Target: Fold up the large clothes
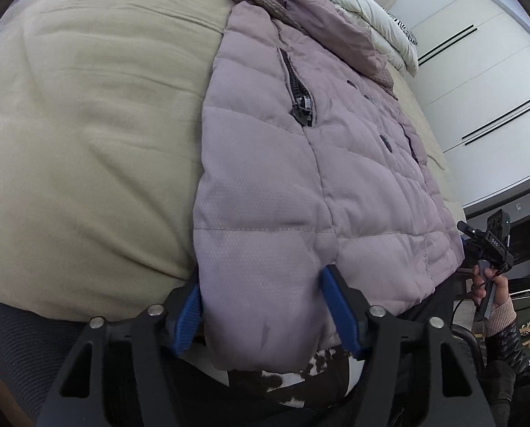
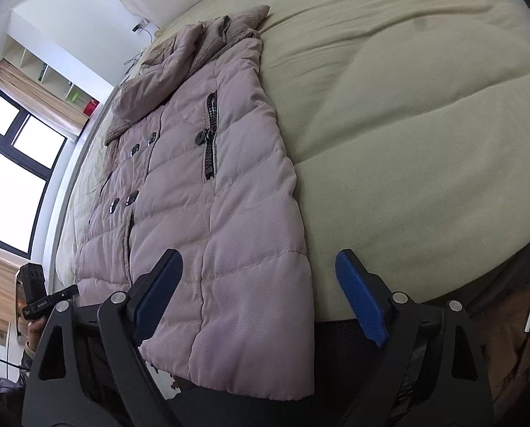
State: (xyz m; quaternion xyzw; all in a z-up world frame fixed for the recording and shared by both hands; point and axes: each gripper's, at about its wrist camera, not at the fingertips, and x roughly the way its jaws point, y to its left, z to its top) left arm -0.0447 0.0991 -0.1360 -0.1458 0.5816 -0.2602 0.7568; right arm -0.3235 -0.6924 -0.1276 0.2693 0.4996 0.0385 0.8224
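A large mauve quilted puffer jacket (image 1: pixel 300 163) lies lengthwise on a beige bed (image 1: pixel 87 124), hood toward the far end, hem hanging over the near edge. It also shows in the right wrist view (image 2: pixel 208 195). My left gripper (image 1: pixel 261 284) is open, its blue pads either side of the hem's left corner, with the fabric between them. My right gripper (image 2: pixel 257 267) is open, straddling the hem's right corner, the left pad over the jacket and the right pad over the bedcover (image 2: pixel 407 142). The right gripper also shows in the left wrist view (image 1: pixel 485 245), at the hem's far corner.
A white pillow or duvet (image 1: pixel 364 10) lies at the head of the bed. White wardrobe doors (image 1: pixel 485 82) stand on one side, a window (image 2: pixel 12 156) with curtains on the other. A brown-and-white patterned cloth (image 1: pixel 300 377) shows under the hem.
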